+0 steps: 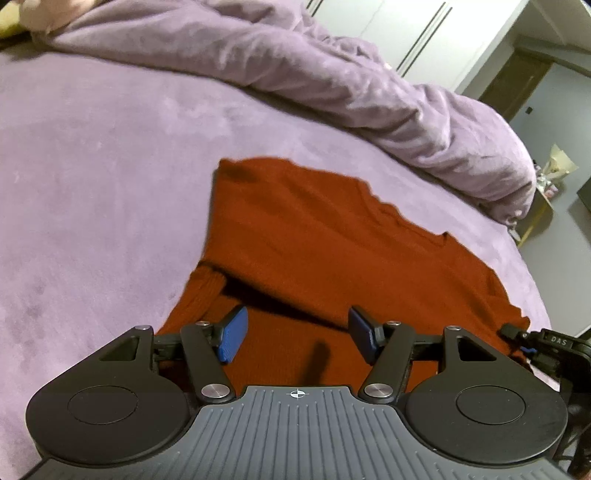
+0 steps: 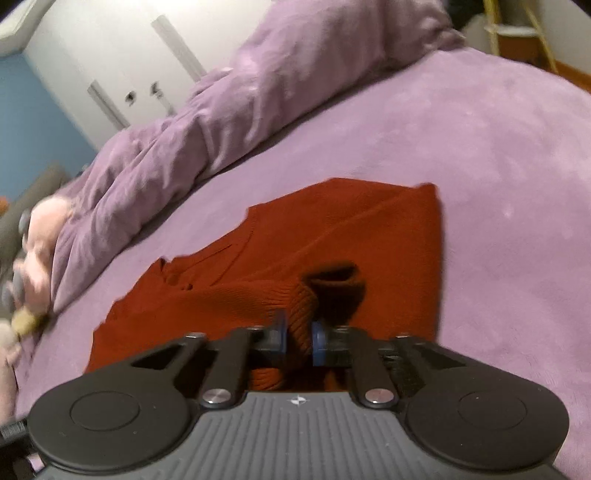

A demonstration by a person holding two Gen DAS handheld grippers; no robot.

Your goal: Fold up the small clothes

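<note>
A small rust-red knitted sweater (image 1: 314, 243) lay spread on the lilac plush bedspread (image 1: 92, 166), partly folded, with one ribbed sleeve cuff (image 2: 301, 306) lifted off the fabric beneath it. The right gripper (image 2: 298, 334) had its blue pads (image 2: 317, 343) pinched tight on that cuff, the knit bunched between them and a sleeve opening gaping just beyond. The left gripper (image 1: 295, 334) hovered over the near edge of the sweater with its jaws standing wide apart, blue pads (image 1: 232, 334) clear of the cloth and nothing between them. Beyond the sweater a rumpled lilac duvet (image 1: 332, 81) was heaped along the far side of the bed. White cupboard doors (image 1: 388, 26) stood behind it.
</note>
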